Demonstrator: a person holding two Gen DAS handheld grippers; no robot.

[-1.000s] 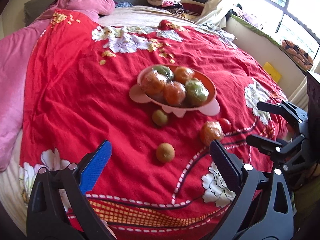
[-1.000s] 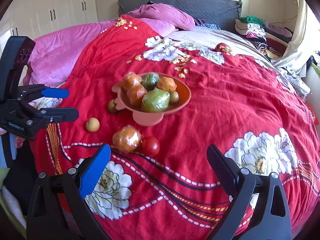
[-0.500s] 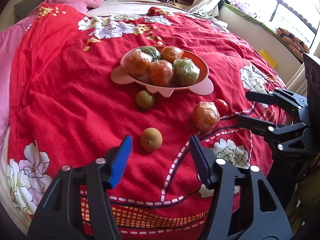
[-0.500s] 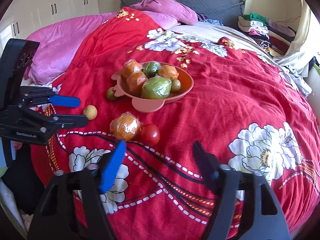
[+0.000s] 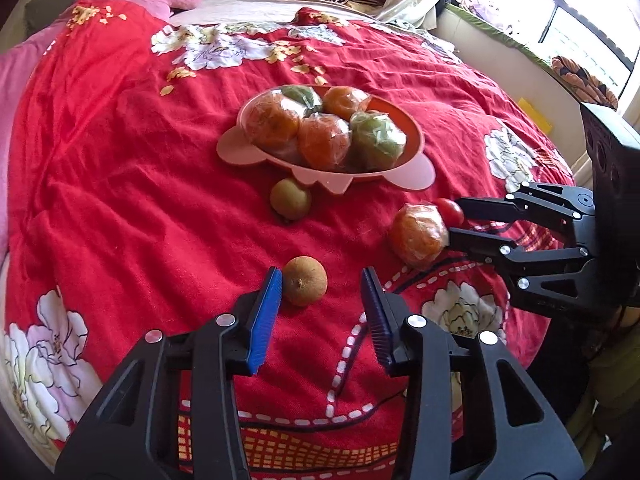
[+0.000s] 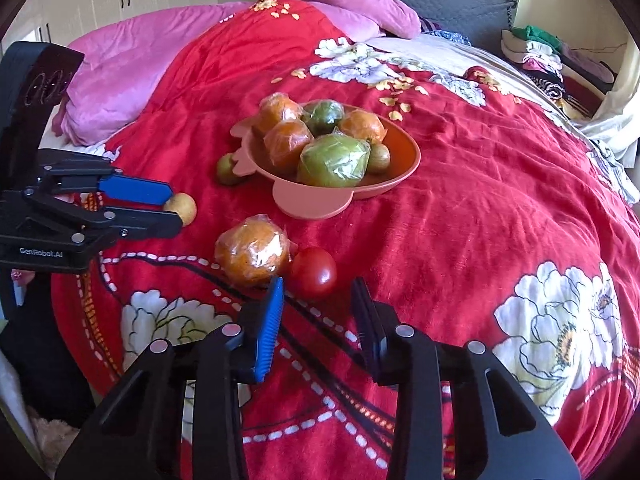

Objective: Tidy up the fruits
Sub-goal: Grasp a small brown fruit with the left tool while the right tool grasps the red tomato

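Fruit lies scattered on a red floral blanket around a pink bowl heaped with wrapped oranges and green fruit. The left gripper sits low over the blanket, jaws spread, its blue pad just beside a small brown fruit that rests between the fingertips. The right gripper, jaws also spread, points at a red tomato touching a wrapped orange. Another small green-brown fruit sits just in front of the bowl.
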